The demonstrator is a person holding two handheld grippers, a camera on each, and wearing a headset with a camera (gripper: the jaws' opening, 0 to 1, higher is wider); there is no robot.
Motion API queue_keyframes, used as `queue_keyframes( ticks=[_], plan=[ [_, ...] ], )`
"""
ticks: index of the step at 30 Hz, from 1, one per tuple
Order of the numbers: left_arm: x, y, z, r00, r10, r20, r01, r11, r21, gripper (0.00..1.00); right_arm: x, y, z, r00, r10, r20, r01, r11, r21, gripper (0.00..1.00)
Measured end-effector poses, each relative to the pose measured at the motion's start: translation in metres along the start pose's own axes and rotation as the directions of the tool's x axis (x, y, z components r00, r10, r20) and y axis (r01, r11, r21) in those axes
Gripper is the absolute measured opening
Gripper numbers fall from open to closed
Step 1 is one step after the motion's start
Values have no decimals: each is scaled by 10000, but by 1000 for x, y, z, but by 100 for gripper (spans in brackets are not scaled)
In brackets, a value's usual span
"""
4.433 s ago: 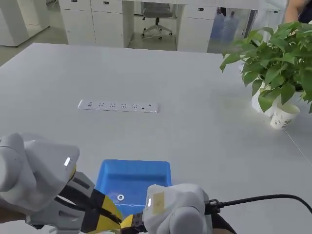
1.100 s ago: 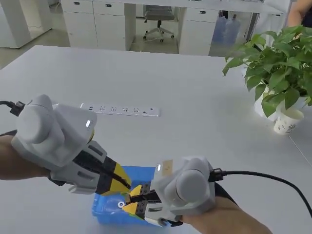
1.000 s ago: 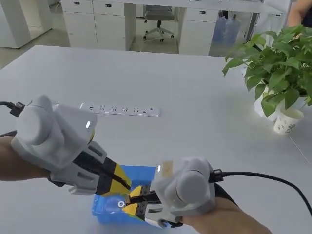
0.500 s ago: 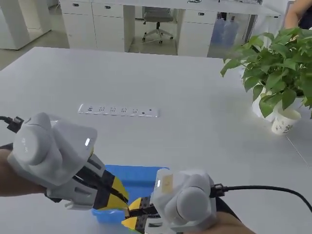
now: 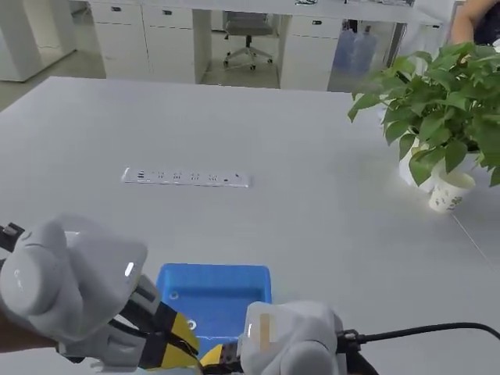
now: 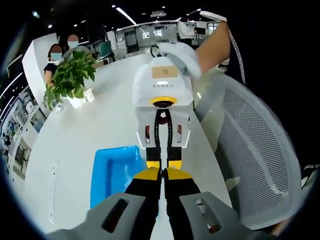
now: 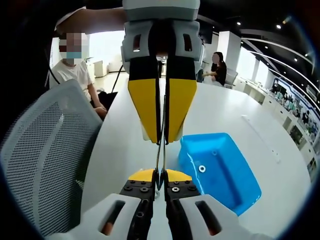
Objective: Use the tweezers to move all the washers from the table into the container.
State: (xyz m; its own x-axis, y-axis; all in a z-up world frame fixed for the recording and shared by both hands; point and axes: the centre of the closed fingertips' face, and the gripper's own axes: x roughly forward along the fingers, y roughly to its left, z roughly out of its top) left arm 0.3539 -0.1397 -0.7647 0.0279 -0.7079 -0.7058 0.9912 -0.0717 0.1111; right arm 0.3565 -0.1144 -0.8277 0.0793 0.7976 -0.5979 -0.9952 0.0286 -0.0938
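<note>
The blue tray [image 5: 234,276] lies on the white table near me; it also shows as the blue tray [image 6: 109,175] and the blue tray [image 7: 235,185]. Two small washers lie in it, one washer [image 7: 202,169] near its middle. My left gripper [image 5: 186,348] and right gripper [image 5: 216,358] meet tip to tip at the tray's near edge. Thin metal tweezers [image 7: 161,131] run between them. The left gripper [image 6: 163,176] is shut on one end, the right gripper [image 7: 160,177] shut on the other.
A white power strip [image 5: 186,177] lies mid-table. A potted plant [image 5: 437,109] and a paper cup [image 5: 445,191] stand at the right. A mesh chair [image 6: 250,150] is beside the table's near edge. People sit around the table.
Both grippers, still tip to tip, have drawn back toward me from over the tray, so more of the tray's inside shows. The head camera has also shifted.
</note>
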Motion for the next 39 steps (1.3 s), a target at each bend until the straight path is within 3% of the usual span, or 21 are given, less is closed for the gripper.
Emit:
queue_keyframes(
  ticks=[11, 30, 39],
  plan=[
    [-1, -9, 3, 9999, -141, 85, 140, 9998, 122, 5, 1, 8, 3, 9995, 45, 312, -52, 9997, 233, 7],
    [-5, -24, 2, 9971, -735, -220, 735, 9973, 4, 0, 4, 22, 7, 9994, 74, 348, -78, 9999, 122, 7],
    [-3, -24, 0, 9979, -541, -362, 549, 9982, 225, 3, 5, 21, 5, 9996, -146, 223, 145, 9999, 37, 10]
  ],
)
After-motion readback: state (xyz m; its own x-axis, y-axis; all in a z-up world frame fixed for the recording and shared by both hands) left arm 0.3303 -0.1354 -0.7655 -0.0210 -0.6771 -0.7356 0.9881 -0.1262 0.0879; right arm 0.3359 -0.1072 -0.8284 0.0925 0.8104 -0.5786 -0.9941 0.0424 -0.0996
